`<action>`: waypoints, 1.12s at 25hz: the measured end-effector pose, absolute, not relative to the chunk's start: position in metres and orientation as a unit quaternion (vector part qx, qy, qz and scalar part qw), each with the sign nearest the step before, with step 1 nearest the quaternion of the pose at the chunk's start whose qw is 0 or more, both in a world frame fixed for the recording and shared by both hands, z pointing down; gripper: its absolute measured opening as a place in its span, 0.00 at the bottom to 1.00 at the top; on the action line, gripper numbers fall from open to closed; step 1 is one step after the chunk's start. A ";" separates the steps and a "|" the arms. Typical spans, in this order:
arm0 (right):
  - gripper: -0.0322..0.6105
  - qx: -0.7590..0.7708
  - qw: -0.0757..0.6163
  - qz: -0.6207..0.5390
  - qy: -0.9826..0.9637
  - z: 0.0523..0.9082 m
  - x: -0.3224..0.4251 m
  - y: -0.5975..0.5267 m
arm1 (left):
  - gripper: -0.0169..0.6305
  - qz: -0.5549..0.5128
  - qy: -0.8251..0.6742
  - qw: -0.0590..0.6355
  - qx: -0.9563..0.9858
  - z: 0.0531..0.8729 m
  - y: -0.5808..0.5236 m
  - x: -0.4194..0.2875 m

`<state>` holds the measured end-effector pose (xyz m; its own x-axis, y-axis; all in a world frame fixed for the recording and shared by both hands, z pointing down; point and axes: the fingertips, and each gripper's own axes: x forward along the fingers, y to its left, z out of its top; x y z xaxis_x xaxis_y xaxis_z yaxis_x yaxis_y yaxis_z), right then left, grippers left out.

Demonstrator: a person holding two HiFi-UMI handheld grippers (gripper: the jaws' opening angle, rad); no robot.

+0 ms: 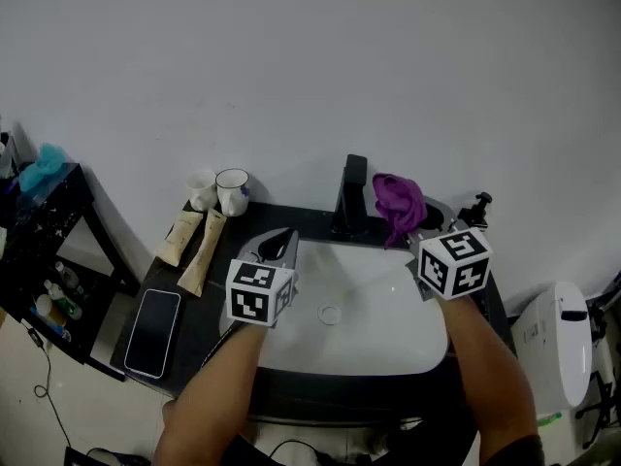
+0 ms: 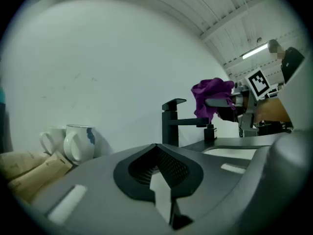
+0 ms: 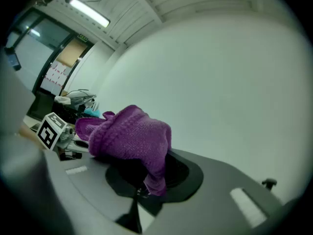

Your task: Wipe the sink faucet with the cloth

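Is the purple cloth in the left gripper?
No, the purple cloth is clamped in the right gripper; the left gripper holds nothing.

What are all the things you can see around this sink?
sink: one, white, set in the dark counter
faucet: one, black, behind the sink
cloth: one, purple, held up beside the faucet
mugs: two, white, counter's back left
tubes: two, beige, lying in front of the mugs
phone: one, black, counter's front left
left gripper: one, grey, jaws shut, empty
right gripper: one, grey, jaws shut on the cloth
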<state>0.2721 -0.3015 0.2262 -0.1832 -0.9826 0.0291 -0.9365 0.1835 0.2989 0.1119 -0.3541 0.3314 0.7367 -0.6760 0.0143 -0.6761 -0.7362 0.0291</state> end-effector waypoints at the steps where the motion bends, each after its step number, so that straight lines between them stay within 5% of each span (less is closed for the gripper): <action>1: 0.14 0.626 0.120 -0.114 -0.762 0.218 0.270 -0.310 | 0.05 -0.001 -0.363 0.016 0.932 0.331 -0.355 0.111; 15: 0.14 0.525 0.458 -0.218 -0.683 0.200 0.248 -0.415 | 0.05 -0.049 -0.356 0.033 0.933 0.322 -0.364 0.106; 28: 0.13 0.481 0.518 -0.242 -0.664 0.217 0.238 -0.415 | 0.05 -0.049 -0.354 0.035 0.933 0.323 -0.365 0.106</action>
